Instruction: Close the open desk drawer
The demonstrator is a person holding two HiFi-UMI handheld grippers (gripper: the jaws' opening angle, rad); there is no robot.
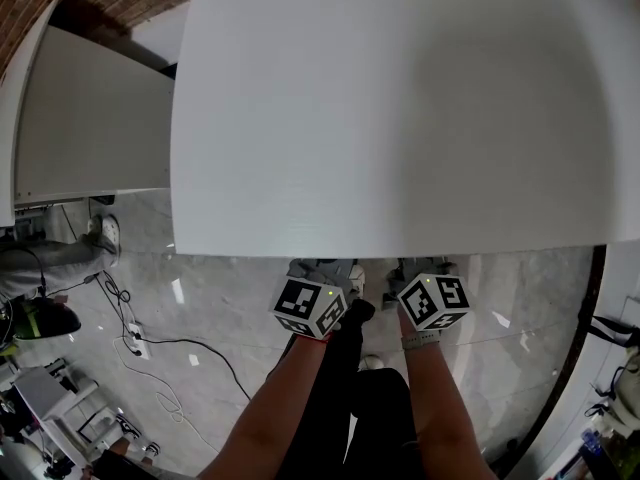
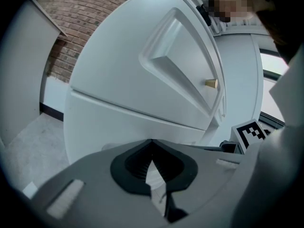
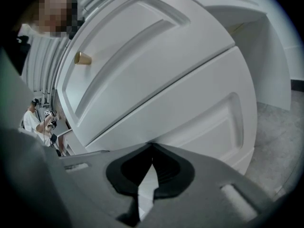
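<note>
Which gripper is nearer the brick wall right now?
Left. The left gripper is on the side of the brick wall; the right gripper is beside it, farther off.

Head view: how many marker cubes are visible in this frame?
2. The left cube sits just below the desk top's front edge, left of centre; the right cube is beside it, on its right. No others seem hidden.

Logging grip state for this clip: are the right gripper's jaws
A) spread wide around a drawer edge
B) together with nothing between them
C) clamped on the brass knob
B: the right gripper shows its jaw tips meeting with nothing held, and the brass knob sits well apart, up and to the left.
</note>
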